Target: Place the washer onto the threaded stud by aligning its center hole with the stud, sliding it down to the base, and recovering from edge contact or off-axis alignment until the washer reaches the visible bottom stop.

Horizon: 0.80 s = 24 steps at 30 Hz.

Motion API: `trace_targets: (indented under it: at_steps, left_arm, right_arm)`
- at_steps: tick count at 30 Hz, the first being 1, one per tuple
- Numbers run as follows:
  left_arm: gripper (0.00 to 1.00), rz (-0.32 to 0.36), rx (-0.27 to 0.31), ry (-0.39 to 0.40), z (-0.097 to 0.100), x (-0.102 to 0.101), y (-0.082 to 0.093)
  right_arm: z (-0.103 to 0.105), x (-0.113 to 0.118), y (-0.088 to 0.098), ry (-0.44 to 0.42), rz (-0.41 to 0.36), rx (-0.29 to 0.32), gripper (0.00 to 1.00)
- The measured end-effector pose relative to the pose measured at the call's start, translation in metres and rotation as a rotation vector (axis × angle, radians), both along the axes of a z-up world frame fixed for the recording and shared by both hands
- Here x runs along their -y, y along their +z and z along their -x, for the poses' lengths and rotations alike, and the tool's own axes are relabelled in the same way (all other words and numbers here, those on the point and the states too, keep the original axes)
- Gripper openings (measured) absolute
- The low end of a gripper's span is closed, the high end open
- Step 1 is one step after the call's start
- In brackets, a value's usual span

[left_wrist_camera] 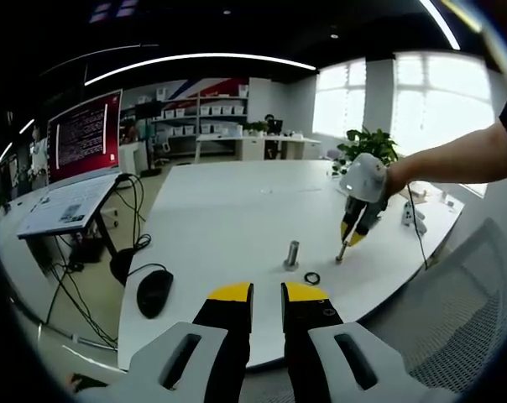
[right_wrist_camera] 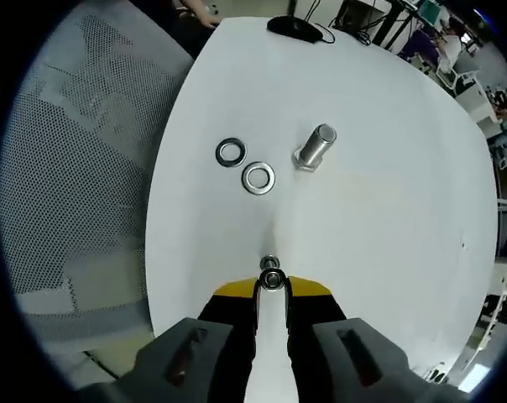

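White table [right_wrist_camera: 388, 252]; right claw [right_wrist_camera: 271, 281] clenched on washer [right_wrist_camera: 271, 279]; stud [right_wrist_camera: 317, 144] apart; left claw [left_wrist_camera: 267, 291] released.

From my left gripper view, the washer [left_wrist_camera: 311, 278] beside the stud [left_wrist_camera: 292, 253] is too small to tell its finish. The small ring [right_wrist_camera: 271, 280] between my right gripper [right_wrist_camera: 272, 290] tips is partly hidden.
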<state>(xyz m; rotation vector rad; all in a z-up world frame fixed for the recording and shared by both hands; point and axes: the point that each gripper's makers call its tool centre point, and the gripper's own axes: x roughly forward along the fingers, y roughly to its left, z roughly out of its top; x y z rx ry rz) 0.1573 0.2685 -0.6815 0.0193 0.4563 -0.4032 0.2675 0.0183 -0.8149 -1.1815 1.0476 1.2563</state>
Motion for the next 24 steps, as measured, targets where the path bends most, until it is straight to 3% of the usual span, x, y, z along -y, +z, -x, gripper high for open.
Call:
trace_targets:
  at_steps: [24]
  left_arm:
    - [0.11, -0.006, -0.014, 0.007, -0.001, -0.001, -0.002]
  right_arm:
    - [0.000, 0.002, -0.042, -0.028, 0.043, -0.033, 0.14]
